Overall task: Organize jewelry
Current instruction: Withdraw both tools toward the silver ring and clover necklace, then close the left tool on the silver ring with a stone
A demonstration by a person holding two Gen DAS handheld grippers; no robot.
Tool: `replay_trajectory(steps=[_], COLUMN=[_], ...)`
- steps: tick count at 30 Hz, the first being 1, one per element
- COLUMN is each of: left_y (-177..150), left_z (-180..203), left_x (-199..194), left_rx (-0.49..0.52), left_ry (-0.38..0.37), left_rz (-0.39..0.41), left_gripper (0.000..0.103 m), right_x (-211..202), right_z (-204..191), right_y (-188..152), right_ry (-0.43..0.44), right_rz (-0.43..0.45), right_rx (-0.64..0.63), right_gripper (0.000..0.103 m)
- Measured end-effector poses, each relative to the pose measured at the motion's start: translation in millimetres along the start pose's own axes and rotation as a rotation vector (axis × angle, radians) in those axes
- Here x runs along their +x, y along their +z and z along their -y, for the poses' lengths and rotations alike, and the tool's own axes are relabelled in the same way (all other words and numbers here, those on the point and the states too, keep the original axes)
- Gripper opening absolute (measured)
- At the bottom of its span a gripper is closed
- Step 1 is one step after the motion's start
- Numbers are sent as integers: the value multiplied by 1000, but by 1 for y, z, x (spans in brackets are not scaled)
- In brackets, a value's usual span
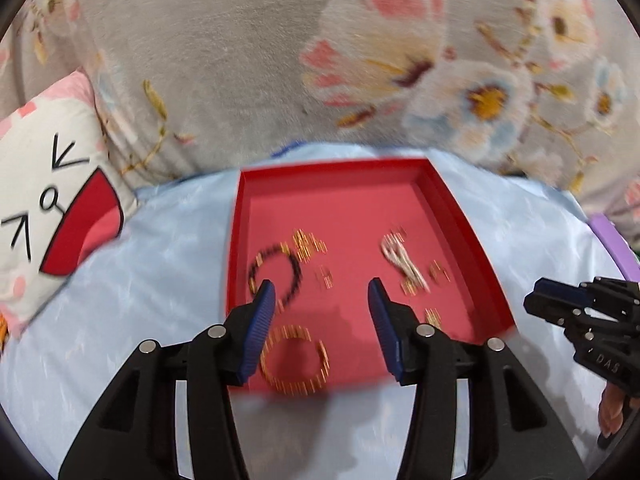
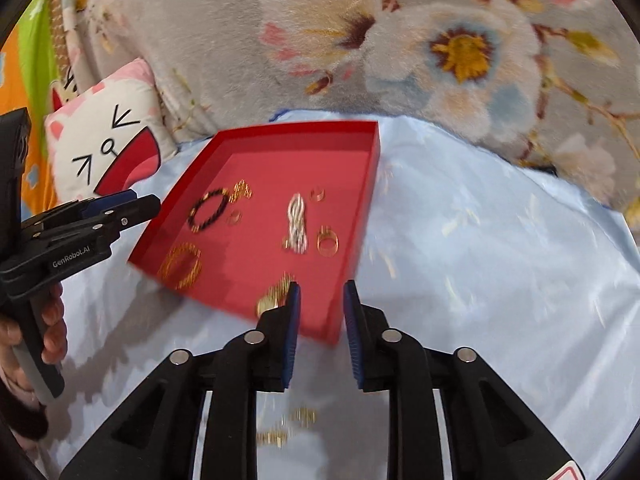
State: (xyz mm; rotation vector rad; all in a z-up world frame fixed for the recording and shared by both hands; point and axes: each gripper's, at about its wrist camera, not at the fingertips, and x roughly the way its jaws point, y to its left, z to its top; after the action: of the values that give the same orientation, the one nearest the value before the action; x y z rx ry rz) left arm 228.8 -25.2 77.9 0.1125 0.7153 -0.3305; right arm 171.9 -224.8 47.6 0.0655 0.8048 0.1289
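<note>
The left gripper (image 1: 322, 294) and right gripper (image 2: 320, 294) were both open and empty, most jewelry lay in the red tray (image 2: 362, 216), and a few gold bits (image 2: 288, 426) waited on the blue cloth (image 2: 500, 260).

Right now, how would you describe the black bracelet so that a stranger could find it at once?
Look at the red tray on the pale blue cloth. The black bracelet lies on the tray's floor, on the side nearer the cat pillow. It is the only dark beaded loop there; the other pieces are gold or silver.
</note>
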Motion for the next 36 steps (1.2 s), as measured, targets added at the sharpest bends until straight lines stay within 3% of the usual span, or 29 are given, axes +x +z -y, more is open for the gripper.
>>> replay_trajectory(steps=[8,13,21,27,30,34,36], left_y=[-83,-112,-130,-132,-133,-134,-135], left_z=[29,58,93,98,93,80,74], left_x=[-28,-37,-16,-7,-10,-13,-14], left_rx=[-1,20,72,93,91,80,75], left_ry=[-51,-85,-89,-49,-49,-49,-54], left_rz=[-76,-111,-180,-182,-179,-172,-172], left_gripper=[50,50,50,50,43,20,19], right_x=[-38,-45,-45,-41,-40,-36,-31], right_z=[7,10,12,8,2,-11,-19], right_y=[-90,-121,-127,-128,-128,-125,-123], right_ry=[-56,-44,-31,-20,-7,17,25], right_rz=[-34,-56,-61,-69,-74,-80,-89], right_rx=[33,68,88,84,72,51,40], right_gripper=[25,25,25,25,25,25,25])
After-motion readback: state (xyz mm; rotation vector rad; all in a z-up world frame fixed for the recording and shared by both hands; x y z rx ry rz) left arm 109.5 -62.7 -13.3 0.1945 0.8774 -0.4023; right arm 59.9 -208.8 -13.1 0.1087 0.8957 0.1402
